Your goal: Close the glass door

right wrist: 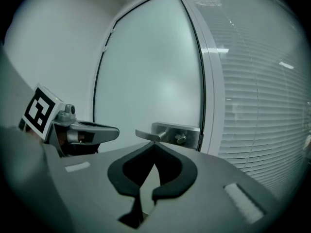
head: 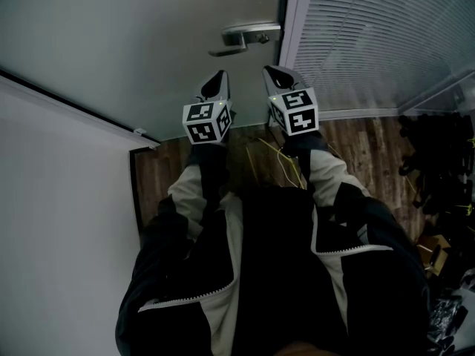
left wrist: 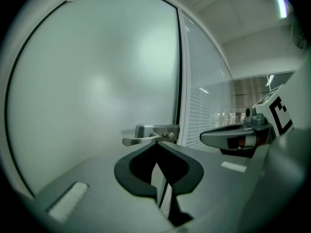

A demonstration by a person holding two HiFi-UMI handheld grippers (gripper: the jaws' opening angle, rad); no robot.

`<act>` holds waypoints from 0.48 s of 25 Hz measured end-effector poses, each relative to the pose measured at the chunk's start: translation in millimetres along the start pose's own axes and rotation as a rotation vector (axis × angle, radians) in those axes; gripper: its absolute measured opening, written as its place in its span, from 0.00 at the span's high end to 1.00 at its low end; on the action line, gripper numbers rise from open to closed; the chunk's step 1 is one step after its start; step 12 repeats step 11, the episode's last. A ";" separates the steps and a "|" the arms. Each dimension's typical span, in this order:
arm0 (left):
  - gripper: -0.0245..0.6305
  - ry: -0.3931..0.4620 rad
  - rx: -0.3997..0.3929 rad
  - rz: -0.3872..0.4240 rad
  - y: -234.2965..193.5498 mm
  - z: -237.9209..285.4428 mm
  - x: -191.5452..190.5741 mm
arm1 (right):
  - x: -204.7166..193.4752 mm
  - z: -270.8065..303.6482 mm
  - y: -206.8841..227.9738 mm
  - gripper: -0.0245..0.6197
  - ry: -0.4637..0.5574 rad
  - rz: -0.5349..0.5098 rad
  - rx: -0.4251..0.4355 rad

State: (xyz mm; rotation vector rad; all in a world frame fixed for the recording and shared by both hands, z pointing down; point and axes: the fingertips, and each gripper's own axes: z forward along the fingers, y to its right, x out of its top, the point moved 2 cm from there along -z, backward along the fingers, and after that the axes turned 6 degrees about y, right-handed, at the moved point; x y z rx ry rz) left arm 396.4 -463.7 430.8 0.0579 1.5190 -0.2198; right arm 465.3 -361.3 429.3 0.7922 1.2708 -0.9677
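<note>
Frosted glass door [head: 133,43] fills the upper left of the head view, its handle edge just beside the white frame post [head: 291,21]. A metal lever handle [head: 241,39] sits at that edge. The left gripper [head: 221,74] and the right gripper [head: 271,70] both point toward the handle without touching it. On each gripper the jaws are together with nothing between them. A partition with slatted blinds [head: 371,35] stands right of the post, above a wooden floor [head: 371,147].
</note>
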 end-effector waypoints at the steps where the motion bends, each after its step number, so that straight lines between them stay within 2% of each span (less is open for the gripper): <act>1: 0.96 -0.002 0.001 0.001 -0.1 0.0 0.2 | 1.6 0.6 -0.1 0.96 0.002 0.000 -0.002; 6: 0.96 -0.010 -0.005 0.011 4.1 -0.5 -0.9 | 7.1 1.9 -7.0 0.96 0.005 -0.041 0.006; 12: 0.96 -0.014 0.000 0.020 2.0 -1.2 -2.9 | 7.2 2.4 -12.6 0.96 0.007 -0.027 0.021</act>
